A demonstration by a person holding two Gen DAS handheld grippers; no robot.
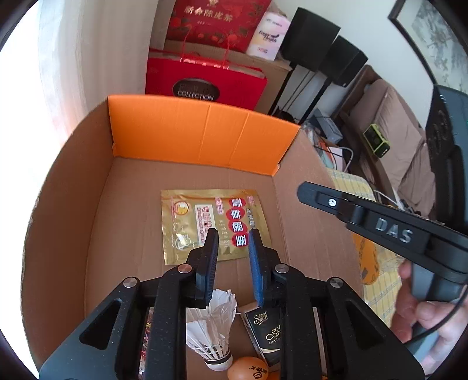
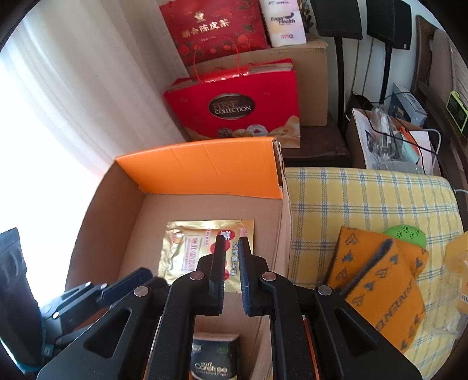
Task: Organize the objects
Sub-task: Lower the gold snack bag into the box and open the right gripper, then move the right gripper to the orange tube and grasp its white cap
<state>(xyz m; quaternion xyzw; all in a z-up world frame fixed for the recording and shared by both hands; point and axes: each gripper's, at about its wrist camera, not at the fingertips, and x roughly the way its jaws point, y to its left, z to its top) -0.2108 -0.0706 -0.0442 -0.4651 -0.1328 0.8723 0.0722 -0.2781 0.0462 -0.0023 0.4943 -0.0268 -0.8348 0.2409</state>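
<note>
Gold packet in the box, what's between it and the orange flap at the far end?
Nothing: only bare cardboard floor between the gold packet and the orange flap, in both wrist views.

Beyond the box in front of the tongs, a red gift bag (image 2: 234, 108) reads "COLLECTION" on its dark oval. Above it a red carton (image 2: 213, 29) carries gold Chinese characters, and the white pack (image 2: 283, 22) beside it says "Eager Health". The other tongs' arm (image 1: 392, 231), to the right, bears "DAS". Just below the tongs, a black tissue pack (image 2: 212, 362) reads "Carefree". The gold sachet (image 1: 210, 225) under the fingertips shows Chinese characters on red circles.
</note>
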